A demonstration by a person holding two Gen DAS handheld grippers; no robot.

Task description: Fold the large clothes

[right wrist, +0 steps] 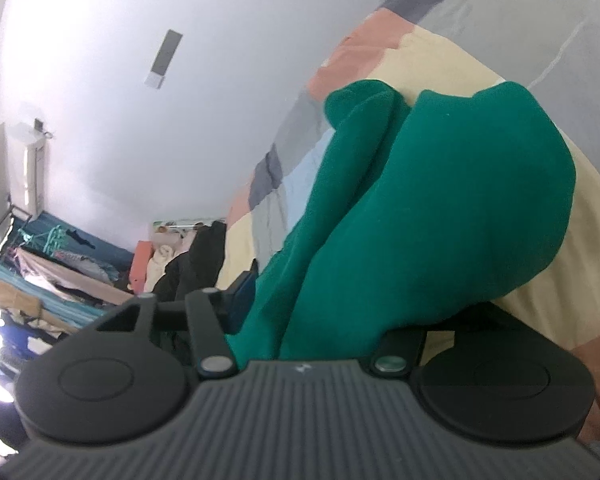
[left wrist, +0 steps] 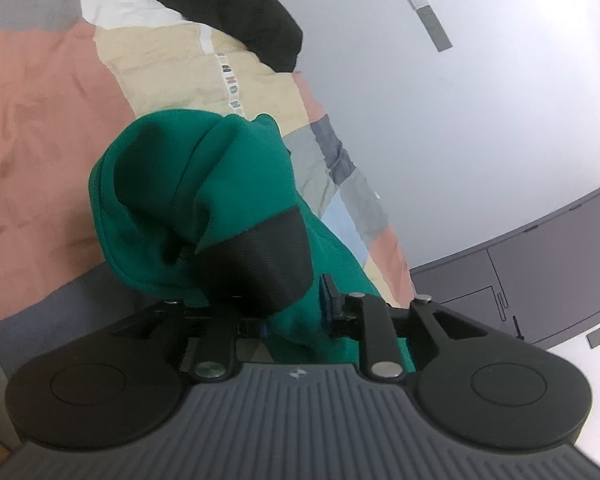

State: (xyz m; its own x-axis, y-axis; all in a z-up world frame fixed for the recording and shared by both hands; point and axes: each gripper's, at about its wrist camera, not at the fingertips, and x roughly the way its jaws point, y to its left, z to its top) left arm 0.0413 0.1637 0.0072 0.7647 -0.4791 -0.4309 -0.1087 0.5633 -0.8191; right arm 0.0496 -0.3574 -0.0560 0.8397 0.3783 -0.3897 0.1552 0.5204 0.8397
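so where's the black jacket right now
In the left wrist view, the black jacket lies bunched at the top, on the far end of the patchwork bedspread against the white wall, beyond the green garment.

Right gripper [right wrist: 320,304] fingertips under green garment [right wrist: 440,200]

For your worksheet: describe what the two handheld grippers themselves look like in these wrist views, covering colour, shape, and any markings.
Both look alike. The left gripper and right gripper each have a grey ribbed body with a small white logo at its front edge, flanked by two round black discs. Black linkage bars with silver pins run forward to the fingers. One left finger is broad, black and finely ribbed; blue parts show at the finger mounts. No cables or sleeves show.
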